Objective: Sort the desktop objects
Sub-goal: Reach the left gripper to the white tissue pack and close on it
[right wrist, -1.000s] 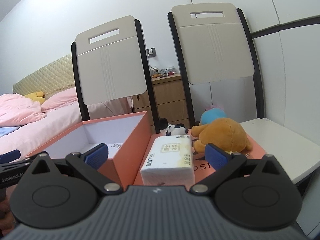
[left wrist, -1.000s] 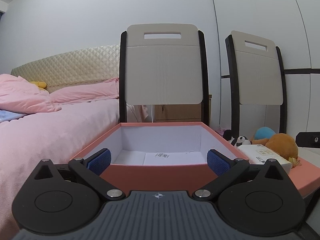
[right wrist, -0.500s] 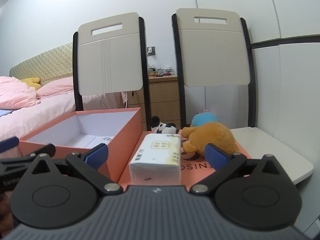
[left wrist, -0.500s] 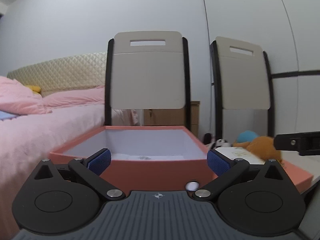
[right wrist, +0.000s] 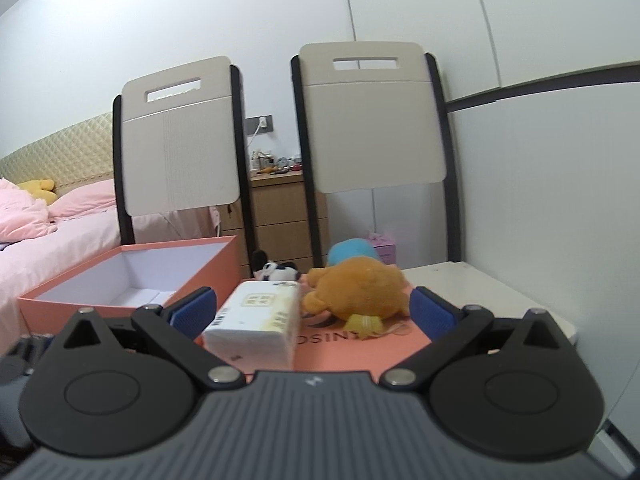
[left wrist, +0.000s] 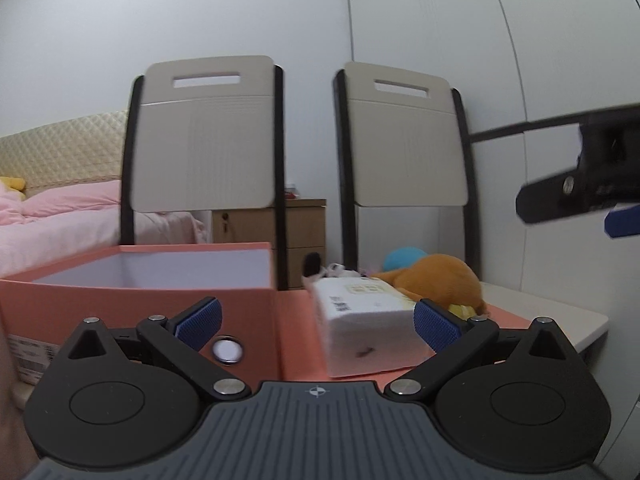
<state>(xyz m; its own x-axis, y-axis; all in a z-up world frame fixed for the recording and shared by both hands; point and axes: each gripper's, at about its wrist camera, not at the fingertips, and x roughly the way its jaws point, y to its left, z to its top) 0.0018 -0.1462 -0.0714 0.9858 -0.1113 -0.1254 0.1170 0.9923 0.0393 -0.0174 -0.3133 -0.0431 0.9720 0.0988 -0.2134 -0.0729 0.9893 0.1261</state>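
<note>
Over on the left: open box, then tissues, then plushies, both tongs spread wide with nothing in them.

Far left sits the salmon box [right wrist: 132, 276], lid off, white inside with some paper at the bottom, its right wall just beside the tissue pack [right wrist: 256, 320]. That pack is a white soft brick with yellow print, lying on the flat salmon lid [right wrist: 384, 344], near its front edge. The left gripper [left wrist: 316, 322] has the box corner and the pack between its blue pads, touching neither. Right of the pack lies the orange plush [right wrist: 360, 290], close against it, with a panda plush [right wrist: 276, 270] and a blue plush [right wrist: 352, 250] behind. The right gripper [right wrist: 312, 312] frames pack and orange plush with room to spare. Bare white desk [right wrist: 480, 292] runs to the right edge.
</note>
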